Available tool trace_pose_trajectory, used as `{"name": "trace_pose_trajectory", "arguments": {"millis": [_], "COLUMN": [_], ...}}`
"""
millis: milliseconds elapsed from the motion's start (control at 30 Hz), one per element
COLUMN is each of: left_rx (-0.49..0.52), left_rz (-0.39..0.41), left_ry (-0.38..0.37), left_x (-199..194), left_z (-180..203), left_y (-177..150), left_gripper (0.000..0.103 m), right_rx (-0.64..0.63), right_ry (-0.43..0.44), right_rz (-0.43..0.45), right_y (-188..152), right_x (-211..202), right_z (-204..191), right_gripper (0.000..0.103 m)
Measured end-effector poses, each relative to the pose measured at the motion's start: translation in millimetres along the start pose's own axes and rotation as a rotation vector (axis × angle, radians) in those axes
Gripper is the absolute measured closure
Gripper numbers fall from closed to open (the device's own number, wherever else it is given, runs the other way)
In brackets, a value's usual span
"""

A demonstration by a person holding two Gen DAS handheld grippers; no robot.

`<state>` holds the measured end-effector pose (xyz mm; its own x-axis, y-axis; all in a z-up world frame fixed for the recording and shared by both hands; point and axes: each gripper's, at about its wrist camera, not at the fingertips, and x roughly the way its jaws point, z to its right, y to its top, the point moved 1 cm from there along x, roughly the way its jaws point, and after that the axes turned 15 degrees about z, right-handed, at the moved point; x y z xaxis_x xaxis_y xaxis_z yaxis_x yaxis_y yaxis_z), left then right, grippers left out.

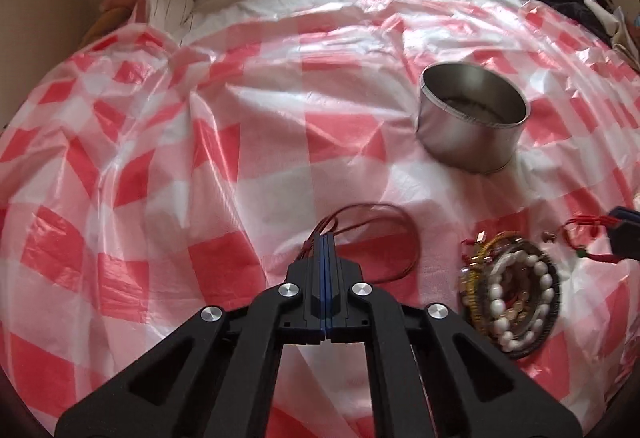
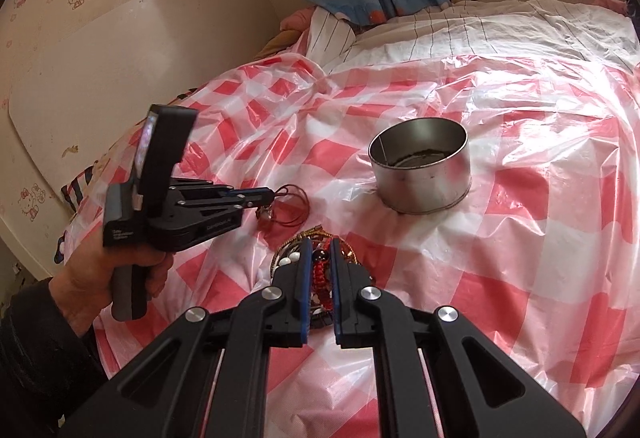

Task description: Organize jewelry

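Two hand-held grippers work over a bed covered by a red-and-white checked plastic sheet [image 1: 224, 141]. An open round metal tin [image 1: 472, 121] stands toward the sheet's far right side. Nearer, a pile of beaded bracelets [image 1: 516, 298] lies by the sheet's near edge. Left gripper [image 1: 325, 238] is pinched closed on a thin dark-red cord necklace [image 1: 396, 238]. Right gripper [image 2: 321, 244] hangs partly open over the pile, a red braided bracelet [image 2: 320, 270] showing between its fingers; whether they grip it cannot be told.

The right tongs [image 2: 321, 250] straddle a red beaded bracelet [image 2: 319, 272] atop the jewelry pile [image 2: 288, 256], fingers apart. The left tongs [image 2: 269, 194] pinch a thin dark cord necklace [image 2: 292, 207]. A round metal tin [image 2: 420, 169] stands open on the checkered sheet [image 2: 540, 238].
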<state>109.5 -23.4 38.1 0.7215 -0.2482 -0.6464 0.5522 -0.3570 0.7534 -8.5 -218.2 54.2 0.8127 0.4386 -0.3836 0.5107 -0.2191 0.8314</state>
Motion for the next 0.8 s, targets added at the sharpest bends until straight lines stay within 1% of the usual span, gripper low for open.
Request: {"name": "trace_pose_trajectory", "arguments": {"millis": [67, 133, 167, 233, 267, 300, 333, 367, 400, 433, 467, 500, 533, 567, 633, 800], "left_rx": [-0.053, -0.126, -0.139, -0.111, -0.106, -0.104, -0.085, -0.051, -0.005, 0.049, 0.076, 0.079, 0.051, 0.024, 0.020, -0.109], "left_rz": [0.042, 0.089, 0.102, 0.118, 0.108, 0.082, 0.051, 0.021, -0.005, -0.012, -0.027, -0.051, -0.071, -0.084, -0.061, 0.039], "left_ry": [-0.044, -0.112, -0.119, -0.083, -0.075, -0.072, -0.078, -0.078, -0.057, -0.009, 0.019, 0.024, 0.006, -0.007, -0.025, -0.148], "left_x": [-13.0, -25.9, -29.4, -32.0, -28.3, -20.8, -13.5, -5.9, 1.3, 7.5, 12.8, 16.7, 18.9, 19.4, 12.5, -15.8], "left_z": [-1.1, -3.6, -3.4, -1.4, -1.9, -3.7, -2.6, 0.1, 4.0, 8.2, 8.6, 8.3, 6.0, 3.0, 2.5, 2.6], "left_y": [6.6, 13.6, 16.9, 21.4, 21.2, 19.0, 16.0, 12.3, 7.7, 3.0, -0.5, -4.4, -6.8, -7.7, -6.1, 11.1], "left_gripper": [0.103, 0.103, 0.103, 0.103, 0.103, 0.103, 0.099, 0.080, 0.064, 0.045, 0.045, 0.049, 0.082, 0.099, 0.100, 0.100], "right_rx": [0.005, 0.012, 0.014, 0.016, 0.019, 0.022, 0.023, 0.025, 0.032, 0.038, 0.043, 0.046, 0.046, 0.046, 0.051, 0.053], "right_ry": [-0.001, 0.000, 0.001, 0.002, 0.002, 0.003, 0.002, 0.001, 0.002, 0.003, 0.005, 0.008, 0.010, 0.011, 0.014, 0.018], "right_rz": [0.013, 0.030, 0.035, 0.043, 0.049, 0.052, 0.054, 0.055, 0.055, 0.055, 0.055, 0.053, 0.051, 0.050, 0.053, 0.078], "right_y": [2.9, 6.4, 8.5, 11.6, 12.3, 12.8, 13.1, 12.8, 12.2, 11.7, 11.6, 11.1, 10.9, 10.5, 11.0, 17.8], "right_x": [-1.2, -3.2, -3.0, -2.8, -3.5, -4.7, -5.4, -6.1, -6.4, -6.6, -6.2, -6.0, -5.8, -5.7, -6.6, -10.5], "right_z": [1.0, 1.3, 1.7, 2.5, 3.0, 3.5, 4.3, 5.2, 6.8, 8.0, 9.1, 9.7, 9.8, 10.3, 11.1, 10.3], "right_gripper": [0.094, 0.094, 0.094, 0.094, 0.094, 0.094, 0.094, 0.094, 0.094, 0.094, 0.094, 0.094, 0.094, 0.094, 0.094, 0.094]}}
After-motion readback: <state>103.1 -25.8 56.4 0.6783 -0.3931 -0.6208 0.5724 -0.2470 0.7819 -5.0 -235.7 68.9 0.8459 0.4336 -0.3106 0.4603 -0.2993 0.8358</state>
